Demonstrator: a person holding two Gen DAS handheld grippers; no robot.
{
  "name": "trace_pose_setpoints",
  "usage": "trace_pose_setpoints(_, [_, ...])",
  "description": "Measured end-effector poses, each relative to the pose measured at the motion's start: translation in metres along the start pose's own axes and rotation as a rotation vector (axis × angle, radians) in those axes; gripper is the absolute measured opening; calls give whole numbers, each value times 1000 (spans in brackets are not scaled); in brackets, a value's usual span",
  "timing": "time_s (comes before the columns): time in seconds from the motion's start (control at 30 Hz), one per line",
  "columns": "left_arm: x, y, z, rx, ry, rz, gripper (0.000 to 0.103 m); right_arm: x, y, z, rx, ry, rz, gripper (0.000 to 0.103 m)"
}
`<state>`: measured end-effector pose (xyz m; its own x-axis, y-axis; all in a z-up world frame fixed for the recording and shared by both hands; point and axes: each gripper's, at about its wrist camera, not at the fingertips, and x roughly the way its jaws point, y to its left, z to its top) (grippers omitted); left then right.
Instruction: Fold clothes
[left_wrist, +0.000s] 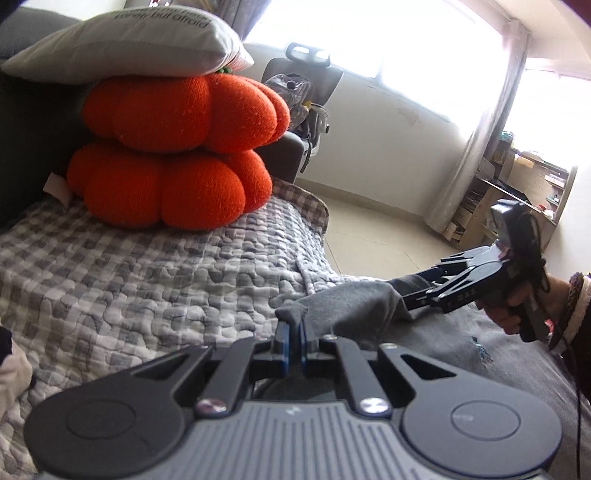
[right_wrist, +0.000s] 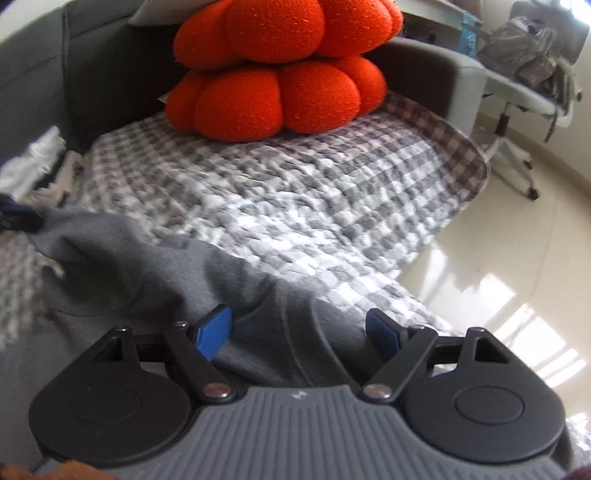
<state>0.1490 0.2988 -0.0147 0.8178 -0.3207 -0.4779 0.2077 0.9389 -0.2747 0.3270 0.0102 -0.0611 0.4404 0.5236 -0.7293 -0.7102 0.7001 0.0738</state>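
Our left gripper (left_wrist: 291, 332) has its fingers clamped on a raised edge of the grey garment (left_wrist: 354, 306), which lies on the checked blanket (left_wrist: 147, 266). Only the right wrist view shows our right gripper (right_wrist: 299, 332) with fingers apart, straddling a garment fold. Two orange cushions (right_wrist: 280, 85) sit stacked behind.
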Motion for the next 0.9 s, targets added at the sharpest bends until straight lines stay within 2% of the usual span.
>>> trace_pose_setpoints(0.13, [5,7,-3,-36,5,-5,5,-3,-19,4,171,-17,102,73])
trace_pose_setpoints(0.17, [6,7,-3,-41,4,-1,5,-3,-26,4,233,-20,129,66])
trace_pose_setpoints(0.2, [7,8,-3,-47,4,2,5,-2,-32,4,287,-20,151,51])
trace_pose_setpoints(0.3, [10,11,-4,-75,-4,13,5,-3,-38,-1,339,-29,155,27])
trace_pose_setpoints(0.4, [14,13,-5,-98,-11,41,5,-9,-33,-8,352,-58,140,15])
trace_pose_setpoints(0.47, [16,14,-5,-112,-22,62,5,-18,-19,-14,296,-112,87,11])
trace_pose_setpoints(0.63, [11,17,-5,-140,-98,128,5,-43,29,-32,51,-350,-171,9])
trace_pose_setpoints(0.73, [6,21,-5,-171,-157,181,5,-43,41,-37,-22,-454,-252,9])
trace_pose_setpoints(0.8, [10,24,-6,-198,-170,199,5,-34,42,-36,-38,-454,-269,9])
trace_pose_setpoints(0.87, [16,27,-7,-204,-137,219,5,-24,40,-35,-39,-420,-269,11])
trace_pose_setpoints(0.9, [19,29,-8,-205,-116,231,5,-19,39,-33,-38,-384,-268,18])
